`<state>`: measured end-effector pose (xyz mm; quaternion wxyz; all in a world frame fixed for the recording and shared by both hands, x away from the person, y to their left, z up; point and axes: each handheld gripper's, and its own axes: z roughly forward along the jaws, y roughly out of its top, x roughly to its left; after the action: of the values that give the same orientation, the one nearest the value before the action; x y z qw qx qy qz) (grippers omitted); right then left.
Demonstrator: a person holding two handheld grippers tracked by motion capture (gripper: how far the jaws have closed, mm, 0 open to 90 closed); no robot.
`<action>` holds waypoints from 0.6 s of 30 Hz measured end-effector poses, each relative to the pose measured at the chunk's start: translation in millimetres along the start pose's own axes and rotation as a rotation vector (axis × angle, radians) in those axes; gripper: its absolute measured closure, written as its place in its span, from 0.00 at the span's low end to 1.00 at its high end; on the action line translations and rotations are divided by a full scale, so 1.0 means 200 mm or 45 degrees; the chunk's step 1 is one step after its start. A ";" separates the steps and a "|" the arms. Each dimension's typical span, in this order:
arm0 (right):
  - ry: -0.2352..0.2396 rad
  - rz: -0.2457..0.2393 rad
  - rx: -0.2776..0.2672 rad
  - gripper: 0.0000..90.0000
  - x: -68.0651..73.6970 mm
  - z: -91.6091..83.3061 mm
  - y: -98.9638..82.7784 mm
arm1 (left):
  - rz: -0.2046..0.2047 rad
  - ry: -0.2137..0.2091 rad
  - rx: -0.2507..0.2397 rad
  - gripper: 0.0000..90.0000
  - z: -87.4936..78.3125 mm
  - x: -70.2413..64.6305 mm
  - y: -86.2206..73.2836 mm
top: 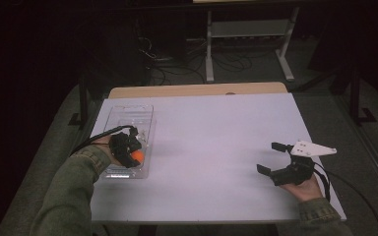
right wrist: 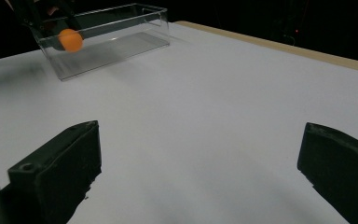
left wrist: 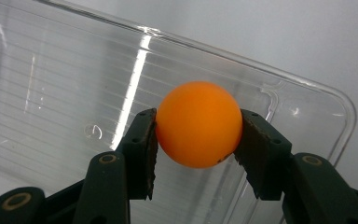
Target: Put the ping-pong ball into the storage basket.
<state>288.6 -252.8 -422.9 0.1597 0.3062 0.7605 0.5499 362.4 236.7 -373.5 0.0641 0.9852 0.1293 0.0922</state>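
Orange ball [left wrist: 199, 124] sits clamped betw. the two black jaws of the left gripper [left wrist: 196, 140], pads pressing on both sides of it. It hangs over the clear plastic tray [left wrist: 51, 84], w/ the tray's ribbed floor showing behind it in the left gripper view. From the high view the left gripper [top: 128, 147] is at the near end of the tray [top: 128, 115], on the left side of the white table top [top: 211, 147], ball [top: 137, 156] glowing at the tips. Whether the ball touches the tray floor: can't tell. Right gripper [top: 270, 158] rests on the right side of the table, well apart from the tray, jaws spread wide w/ nothing betw. them; the right gripper view has bare white surface [right wrist: 205, 116] in the gap, and ball [right wrist: 70, 40] plus tray [right wrist: 121, 28] far off at upper left.
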 end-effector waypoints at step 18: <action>-0.005 -0.002 0.007 0.00 0.00 0.00 0.00 | -0.007 0.021 -0.007 0.49 0.00 0.00 0.00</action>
<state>288.5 -252.7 -423.1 0.1610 0.3071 0.7619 0.5470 363.1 236.4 -373.3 0.0659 0.9839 0.1323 0.1006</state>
